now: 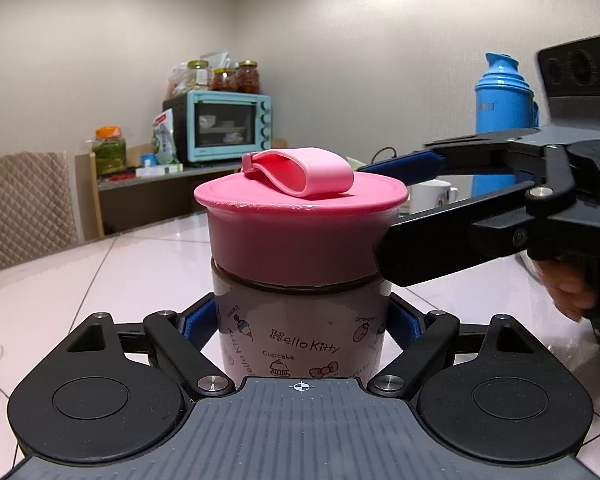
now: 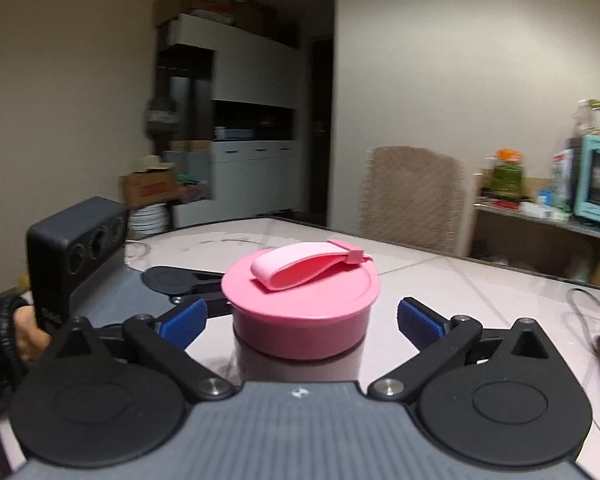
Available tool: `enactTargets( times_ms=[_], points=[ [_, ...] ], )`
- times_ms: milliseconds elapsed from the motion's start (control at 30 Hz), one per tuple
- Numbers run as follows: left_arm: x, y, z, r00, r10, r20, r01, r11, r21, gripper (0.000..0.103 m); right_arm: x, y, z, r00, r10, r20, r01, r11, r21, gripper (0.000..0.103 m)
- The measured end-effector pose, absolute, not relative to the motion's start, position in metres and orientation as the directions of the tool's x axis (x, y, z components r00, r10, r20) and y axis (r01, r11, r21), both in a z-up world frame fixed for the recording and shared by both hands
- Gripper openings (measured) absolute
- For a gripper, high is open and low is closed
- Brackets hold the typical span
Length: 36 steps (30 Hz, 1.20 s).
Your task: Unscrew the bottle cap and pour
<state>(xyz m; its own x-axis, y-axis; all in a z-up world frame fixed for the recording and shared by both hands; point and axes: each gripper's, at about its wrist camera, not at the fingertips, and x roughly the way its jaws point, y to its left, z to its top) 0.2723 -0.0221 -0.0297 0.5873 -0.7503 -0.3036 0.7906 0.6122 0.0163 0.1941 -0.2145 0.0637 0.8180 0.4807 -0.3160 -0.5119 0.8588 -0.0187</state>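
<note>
A: Where does the bottle stand?

B: Upright on the tiled table, its body clamped between the blue pads of the left gripper.

A: And the pink cap?

B: Seated on the bottle, its loop strap lying flat on top.

A: State of the right gripper?

B: Released: its pads flank the cap on both sides, clear gaps showing. A blue thermos stands well behind.
</note>
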Motion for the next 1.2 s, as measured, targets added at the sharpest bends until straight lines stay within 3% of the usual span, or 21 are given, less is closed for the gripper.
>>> enactTargets(
  times_ms=[300, 600, 1033, 1200],
  points=[
    [0.273, -0.022, -0.03, 0.587, -0.75, -0.303, 0.79, 0.612, 0.016, 0.09, 0.199, -0.204, 0.054, 0.859, 0.394, -0.326, -0.401, 0.915, 0.048, 0.103],
    [0.272, -0.022, -0.03, 0.588, -0.75, -0.303, 0.79, 0.612, 0.017, 0.09, 0.201, -0.189, 0.05, 0.874, 0.368, -0.318, -0.38, 0.925, 0.027, 0.102],
    [0.272, -0.021, -0.03, 0.588, -0.75, -0.303, 0.79, 0.612, 0.016, 0.09, 0.202, -0.175, 0.047, 0.899, 0.307, -0.312, -0.318, 0.948, 0.017, 0.085],
    [0.272, -0.021, -0.03, 0.588, -0.75, -0.303, 0.79, 0.612, 0.017, 0.09, 0.201, -0.175, 0.046, 0.897, 0.318, -0.308, -0.329, 0.944, 0.016, 0.085]
  ],
)
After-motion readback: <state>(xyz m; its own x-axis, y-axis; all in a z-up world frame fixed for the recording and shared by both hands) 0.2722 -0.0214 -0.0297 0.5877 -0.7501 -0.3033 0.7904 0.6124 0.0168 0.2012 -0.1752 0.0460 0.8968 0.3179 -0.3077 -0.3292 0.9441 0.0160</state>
